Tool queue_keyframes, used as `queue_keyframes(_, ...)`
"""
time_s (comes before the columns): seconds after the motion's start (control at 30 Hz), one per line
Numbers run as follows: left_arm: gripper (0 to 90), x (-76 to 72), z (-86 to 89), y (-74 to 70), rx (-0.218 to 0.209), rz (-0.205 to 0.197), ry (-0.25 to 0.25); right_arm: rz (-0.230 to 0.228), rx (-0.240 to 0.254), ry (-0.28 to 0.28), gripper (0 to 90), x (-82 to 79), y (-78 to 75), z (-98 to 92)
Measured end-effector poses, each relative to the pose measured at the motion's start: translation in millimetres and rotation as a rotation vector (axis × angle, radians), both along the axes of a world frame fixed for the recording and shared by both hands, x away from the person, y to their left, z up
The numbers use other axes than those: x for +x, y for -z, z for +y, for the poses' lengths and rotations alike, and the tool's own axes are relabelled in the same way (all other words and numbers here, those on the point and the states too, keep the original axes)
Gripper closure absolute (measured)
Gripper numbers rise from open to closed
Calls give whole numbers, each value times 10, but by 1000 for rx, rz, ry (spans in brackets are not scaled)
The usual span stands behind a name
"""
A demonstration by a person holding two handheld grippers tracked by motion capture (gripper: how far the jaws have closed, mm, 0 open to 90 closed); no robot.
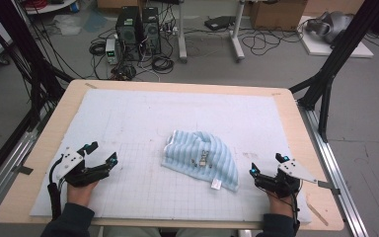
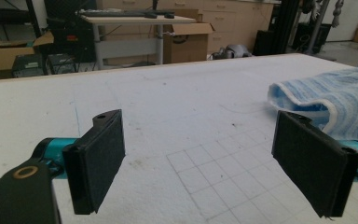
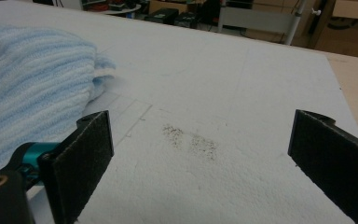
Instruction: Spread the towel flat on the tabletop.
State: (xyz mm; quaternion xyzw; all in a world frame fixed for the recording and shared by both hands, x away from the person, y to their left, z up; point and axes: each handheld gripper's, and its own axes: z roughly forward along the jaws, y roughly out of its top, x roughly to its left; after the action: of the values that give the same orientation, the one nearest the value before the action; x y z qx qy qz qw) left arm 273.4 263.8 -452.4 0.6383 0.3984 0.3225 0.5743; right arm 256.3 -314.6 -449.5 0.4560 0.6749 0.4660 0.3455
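Centrally on the white padded mat (image 1: 128, 123) that covers the bench (image 1: 296, 128), a little toward its near edge and right of the middle, we see a light-blue striped knitted garment (image 1: 201, 159), folded into a rough fan shape; a small white label (image 1: 216, 184) sticks out at its near right corner, and small dark marks or fasteners sit on its upper face, too small for us to identify.

Left of it, near the bench's near left corner, our left gripper (image 1: 98, 154) rests on the mat with its jaws spread wide, nothing between them and touching no cloth; in the left gripper view (image 2: 200, 163) the flat black felt-like pads (image 2: 103, 154) frame bare gridded mat, with the garment's white-edged hem (image 2: 326, 93) beyond the right-hand jaw. Near the near right corner our right gripper (image 1: 268, 165) is likewise spread and empty, just clear of the garment's right edge; the right gripper view (image 3: 200, 163) shows its pads (image 3: 86, 158) flanking a patch of dark specks (image 3: 191, 140) on the mat, the ribbed blue cloth (image 3: 32, 79) cut off at the left edge of that view.

Faint grid lines mark the mat's near half. Bare pale wood rims the bench. Beyond its far edge, computer towers (image 1: 138, 29) and tangled cables lie on the grey floor.
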Motion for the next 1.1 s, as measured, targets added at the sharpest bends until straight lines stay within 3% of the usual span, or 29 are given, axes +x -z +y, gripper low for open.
queue_keyframes(0.33, 175, 2, -2, -2, 3, 6, -1, -9, 32, 2, 57, -10, 0, -25)
queue_keyframes(0.47, 175, 0, -6, 0, 1, 0, 3, -15, 15, -4, 56, -18, 0, -13)
queue_keyframes(0.63, 175, -3, 4, -1, 2, -3, 8, 16, 25, -20, 57, 17, -7, -30)
queue_keyframes(0.73, 175, -1, 7, 0, -3, -3, 13, 35, 52, -13, 57, 36, -15, -53)
queue_keyframes(0.77, 175, 0, 12, 1, -9, -1, 15, 54, 91, -15, 58, 43, -21, -49)
queue_keyframes(0.83, 175, 1, 17, 1, -12, 1, 16, 73, 130, -37, 58, 57, -39, 11)
queue_keyframes(0.93, 175, 1, 23, 2, -17, -1, 17, 72, 115, -70, 58, 92, -80, 121)
queue_keyframes(1.0, 175, 0, 22, 3, -18, -4, 18, 71, 99, -133, 64, 179, -187, 356)
queue_keyframes(1.03, 175, -1, 23, 2, -17, -3, 18, 71, 99, -133, 64, 179, -187, 356)
queue_keyframes(1.07, 176, -3, 24, 2, -18, -4, 17, 69, 84, -159, 89, 218, -224, 444)
queue_keyframes(1.1, 177, -4, 24, 2, -18, -4, 17, 77, 69, -227, 166, 291, -286, 624)
